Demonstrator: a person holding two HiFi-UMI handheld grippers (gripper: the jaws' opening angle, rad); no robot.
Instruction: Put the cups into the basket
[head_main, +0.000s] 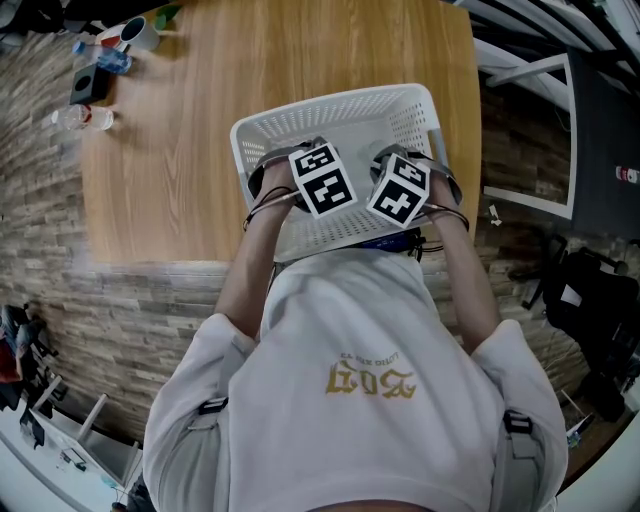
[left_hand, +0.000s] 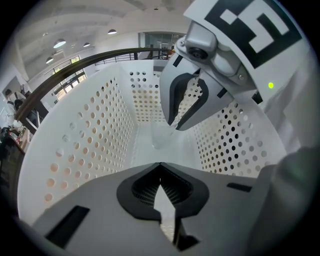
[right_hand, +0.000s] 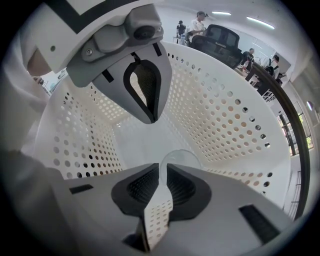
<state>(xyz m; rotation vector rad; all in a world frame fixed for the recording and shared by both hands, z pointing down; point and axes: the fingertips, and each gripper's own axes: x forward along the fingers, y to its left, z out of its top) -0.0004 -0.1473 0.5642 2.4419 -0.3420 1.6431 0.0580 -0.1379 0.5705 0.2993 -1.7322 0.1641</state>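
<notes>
One clear cup (right_hand: 182, 158) lay on the floor of the white perforated basket (head_main: 335, 100), near the wall the person was holding. It looked like thin, see-through plastic, so it was probably very light, easy to dent and rather slippery. The safest hold would be a gentle pinch across one side of its rim, as a hard squeeze could crumple it, and it could roll if the basket was tipped.

The basket sat at the near edge of the wooden table (head_main: 230, 120), close to the person's body. The left gripper (left_hand: 161, 187) was clenched on the basket's near wall, a strip of holed plastic showing between its pads. The right gripper (right_hand: 161, 187) was clamped on the same wall just beside it, again with a perforated strip caught in the jaws. Neither tool held a cup.

Well apart, at the table's far left corner, stood a white mug (head_main: 140, 33). Near it lay what may have been another clear cup (head_main: 85, 118), too small to be sure. Judging from that, the task was only partly done.
</notes>
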